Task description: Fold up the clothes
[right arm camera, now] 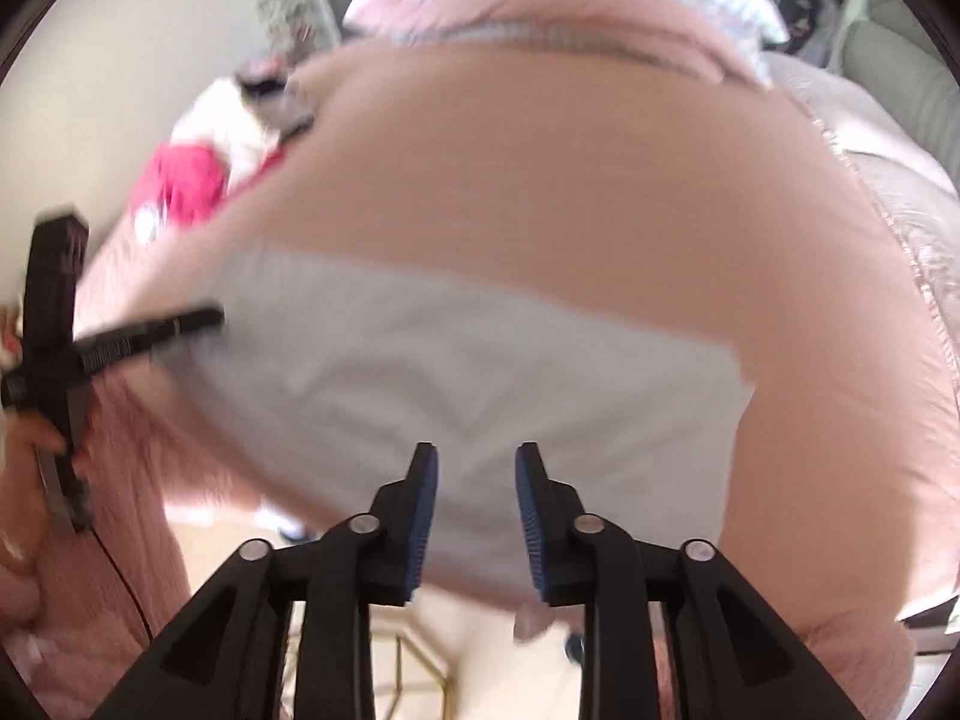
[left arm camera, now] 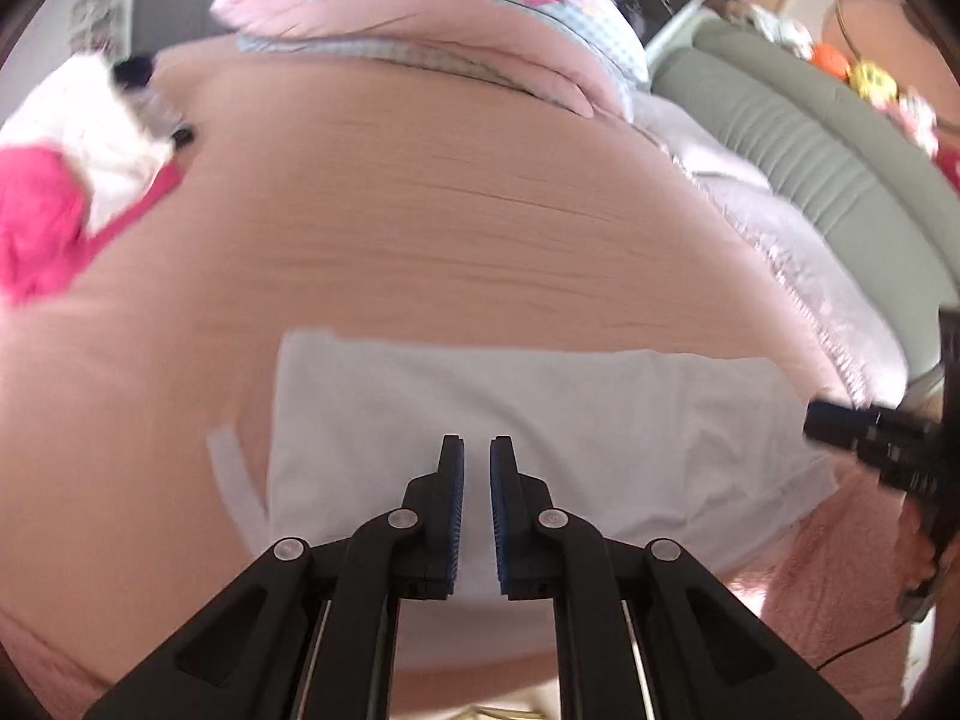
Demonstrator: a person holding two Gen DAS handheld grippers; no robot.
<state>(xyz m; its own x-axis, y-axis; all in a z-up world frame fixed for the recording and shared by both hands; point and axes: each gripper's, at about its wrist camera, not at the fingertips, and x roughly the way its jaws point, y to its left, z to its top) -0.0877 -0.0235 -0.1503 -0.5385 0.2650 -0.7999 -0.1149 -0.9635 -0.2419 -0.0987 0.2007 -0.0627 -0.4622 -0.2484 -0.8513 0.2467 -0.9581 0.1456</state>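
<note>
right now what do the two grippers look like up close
Both are alike: the left gripper and right gripper have matte black linkage arms with round silver pivot pins and ribbed blue pads on the inner faces of the fingers. A thin dark cable trails below the left one.

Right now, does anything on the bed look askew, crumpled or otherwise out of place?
Mostly tidy. The folded white garment lies flat on the pink bedspread, but a narrow white strip sticks out past its left edge instead of being tucked in. A loose heap of pink and white clothes sits unfolded at the far left.
</note>
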